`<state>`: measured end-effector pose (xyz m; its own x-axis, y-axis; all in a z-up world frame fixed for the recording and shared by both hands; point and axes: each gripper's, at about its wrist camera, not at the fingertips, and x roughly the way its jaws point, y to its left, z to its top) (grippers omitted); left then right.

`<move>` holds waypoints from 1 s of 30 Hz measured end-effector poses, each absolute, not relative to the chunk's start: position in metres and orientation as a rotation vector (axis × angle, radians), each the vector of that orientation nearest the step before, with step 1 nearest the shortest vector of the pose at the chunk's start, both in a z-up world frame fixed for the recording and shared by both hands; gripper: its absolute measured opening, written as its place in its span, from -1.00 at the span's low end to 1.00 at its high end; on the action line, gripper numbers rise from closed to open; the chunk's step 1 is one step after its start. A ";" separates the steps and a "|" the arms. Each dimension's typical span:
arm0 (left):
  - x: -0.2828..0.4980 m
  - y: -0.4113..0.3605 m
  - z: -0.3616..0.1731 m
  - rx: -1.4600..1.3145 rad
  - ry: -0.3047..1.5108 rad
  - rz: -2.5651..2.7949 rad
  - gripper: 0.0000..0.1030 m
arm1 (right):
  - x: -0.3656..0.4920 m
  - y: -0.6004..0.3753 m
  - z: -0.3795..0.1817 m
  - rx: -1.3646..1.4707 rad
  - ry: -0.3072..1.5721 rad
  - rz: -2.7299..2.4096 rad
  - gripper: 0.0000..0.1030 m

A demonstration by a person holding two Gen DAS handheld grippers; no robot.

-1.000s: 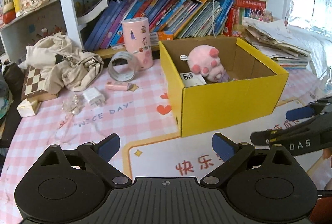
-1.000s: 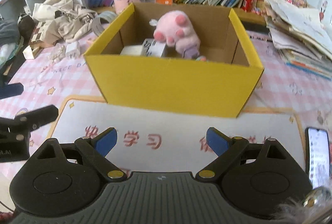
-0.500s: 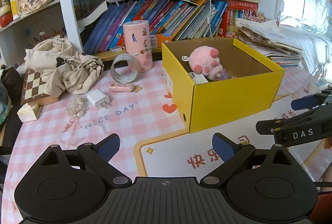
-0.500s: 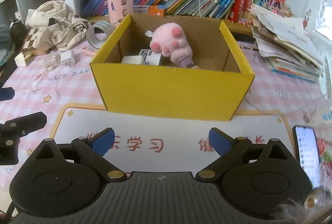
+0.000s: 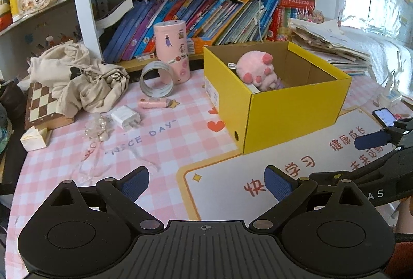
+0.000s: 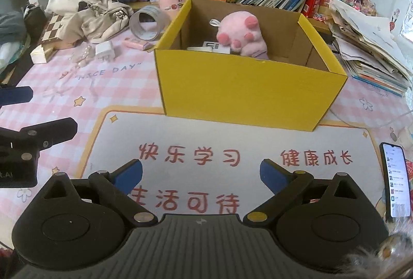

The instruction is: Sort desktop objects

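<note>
Yellow box (image 6: 247,95) beside tape roll (image 6: 147,23)

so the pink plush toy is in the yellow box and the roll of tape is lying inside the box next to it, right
Not quite. The pink plush toy is in the yellow box, but the roll of tape is outside it, standing on edge on the checked desk mat by the pink cylinder. The left wrist view shows this.

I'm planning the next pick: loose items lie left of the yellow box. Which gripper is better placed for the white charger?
Left, probably. The left gripper stands open and empty on the white charger's side. The right gripper, also open, faces the yellow box, which partly blocks its straight path.
</note>
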<state>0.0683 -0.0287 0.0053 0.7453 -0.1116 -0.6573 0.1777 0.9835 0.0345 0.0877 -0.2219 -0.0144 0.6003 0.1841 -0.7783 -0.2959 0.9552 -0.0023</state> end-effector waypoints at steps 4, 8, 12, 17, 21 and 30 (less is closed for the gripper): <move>0.066 -0.020 0.004 0.093 0.715 -0.159 0.90 | 0.084 -0.212 -0.014 -0.141 0.881 0.283 0.93; 0.063 -0.010 0.003 0.088 0.718 -0.158 0.90 | 0.082 -0.203 -0.014 -0.146 0.879 0.290 0.93; 0.060 -0.001 0.002 0.083 0.719 -0.152 0.90 | 0.080 -0.192 -0.014 -0.152 0.876 0.298 0.93; 0.056 0.012 0.002 0.071 0.719 -0.138 0.90 | 0.077 -0.178 -0.014 -0.168 0.874 0.314 0.93; 0.052 0.021 0.001 0.063 0.720 -0.127 0.90 | 0.074 -0.167 -0.014 -0.180 0.873 0.326 0.93; 0.043 0.039 0.001 0.049 0.720 -0.102 0.90 | 0.069 -0.148 -0.014 -0.196 0.869 0.354 0.93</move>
